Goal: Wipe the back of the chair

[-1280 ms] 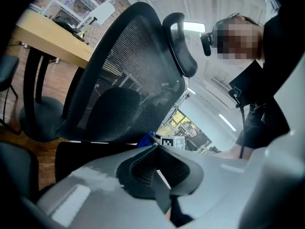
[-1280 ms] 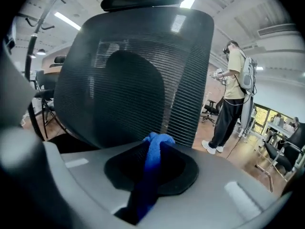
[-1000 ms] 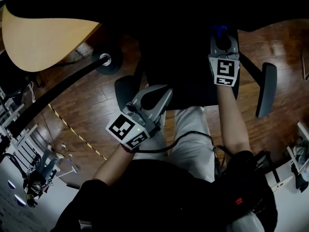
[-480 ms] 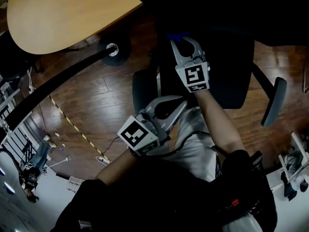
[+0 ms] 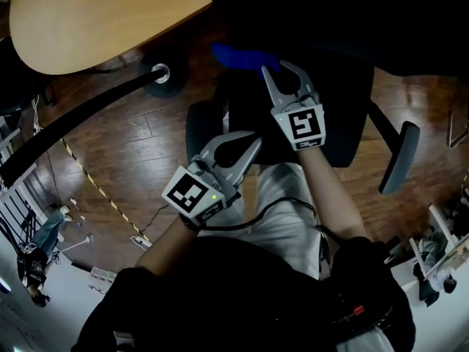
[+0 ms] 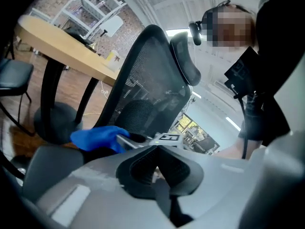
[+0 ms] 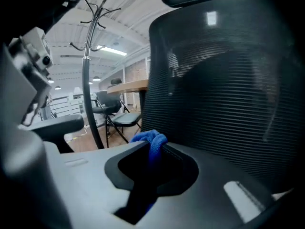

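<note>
The black mesh chair back (image 7: 224, 80) fills the right gripper view and stands upright with its headrest in the left gripper view (image 6: 152, 75). My right gripper (image 5: 272, 70) is shut on a blue cloth (image 5: 238, 56), which it holds against the lower left part of the backrest. The cloth (image 7: 151, 140) bunches up between the jaws (image 7: 155, 150). It also shows as a blue wad (image 6: 97, 138) in the left gripper view. My left gripper (image 5: 253, 141) hangs below and left of the right one, shut with nothing in it, and off the chair.
A round wooden table (image 5: 95, 20) with a black leg and round foot (image 5: 163, 75) stands to the chair's left. The chair's armrests (image 5: 399, 156) stick out on both sides. A coat stand (image 7: 88, 56) and a folding chair (image 7: 114, 113) stand behind. A person (image 6: 267, 80) is close by.
My right gripper has swept left across the backrest with the blue cloth, which now sticks out further to the left. The left gripper has hardly moved.
</note>
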### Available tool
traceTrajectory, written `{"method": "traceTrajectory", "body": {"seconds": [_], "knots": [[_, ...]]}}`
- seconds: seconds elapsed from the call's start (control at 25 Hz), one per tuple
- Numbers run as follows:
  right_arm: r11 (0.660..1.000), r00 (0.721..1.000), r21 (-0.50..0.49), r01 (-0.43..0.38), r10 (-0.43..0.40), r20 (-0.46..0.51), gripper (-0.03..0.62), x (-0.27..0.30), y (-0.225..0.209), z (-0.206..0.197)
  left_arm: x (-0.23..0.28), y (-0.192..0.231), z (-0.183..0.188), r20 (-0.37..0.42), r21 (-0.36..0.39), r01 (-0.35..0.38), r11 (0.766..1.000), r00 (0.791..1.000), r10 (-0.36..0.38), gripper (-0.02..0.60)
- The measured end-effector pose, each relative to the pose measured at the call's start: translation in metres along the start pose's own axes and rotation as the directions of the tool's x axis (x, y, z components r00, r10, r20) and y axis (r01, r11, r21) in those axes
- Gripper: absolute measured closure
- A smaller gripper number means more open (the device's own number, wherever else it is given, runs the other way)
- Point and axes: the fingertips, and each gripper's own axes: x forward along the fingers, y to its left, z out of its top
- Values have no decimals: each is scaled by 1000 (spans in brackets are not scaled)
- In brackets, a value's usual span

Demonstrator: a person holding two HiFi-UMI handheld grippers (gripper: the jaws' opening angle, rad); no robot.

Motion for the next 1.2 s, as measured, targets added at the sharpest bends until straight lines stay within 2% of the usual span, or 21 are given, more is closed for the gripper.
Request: {"method": "traceTrajectory", "body": {"seconds": [0.12, 0.24, 0.32, 0.44, 0.56, 0.64, 0.72, 0.84, 0.92, 1.04, 1.12, 1.2], "knots": [[984, 982, 10, 175, -174, -73, 546, -67, -77, -33, 1, 29, 2, 16, 0, -92, 996, 996, 92, 575], [922, 914, 11, 388, -383, -132, 546, -140, -164, -59, 6, 46, 7, 46, -25, -167, 986, 985, 168, 575], [875, 867, 22, 485, -477, -145, 546, -177, -210, -67, 14, 45, 4, 41, -20, -190, 982, 981, 191, 575], [842, 828, -32, 539, -536, -166, 546, -191, -251, -71, 33, 29, -2, 36, -52, -181, 982, 982, 183, 575], [822, 807, -72, 565, -569, -158, 546, -172, -250, -70, 50, 6, -5, 6, -38, -147, 988, 989, 147, 575], [802, 792, -39, 596, -595, -139, 546, -164, -244, -70, 61, -8, -10, -5, -37, -117, 992, 993, 117, 575], [816, 810, 5, 578, -573, -121, 546, -152, -233, -66, 70, -22, -14, -14, -51, -83, 995, 996, 83, 575], [878, 874, 19, 479, -475, -102, 546, -110, -193, -47, 71, -33, -19, -50, -49, -38, 998, 998, 36, 575], [924, 921, 8, 383, -381, -81, 546, -77, -157, -34, 66, -29, -18, -71, -32, -29, 999, 997, 27, 575], [980, 981, -71, 185, -188, -44, 545, -27, -93, -16, 53, -12, -9, -70, -42, -47, 998, 997, 44, 575], [987, 996, -136, 81, -87, -33, 546, -1, -59, -9, 45, -5, 1, -63, -50, -36, 998, 997, 32, 575], [987, 998, -150, 49, -54, -30, 546, 12, -42, -3, 35, -5, 10, -51, -40, -11, 999, 999, 9, 575]]}}
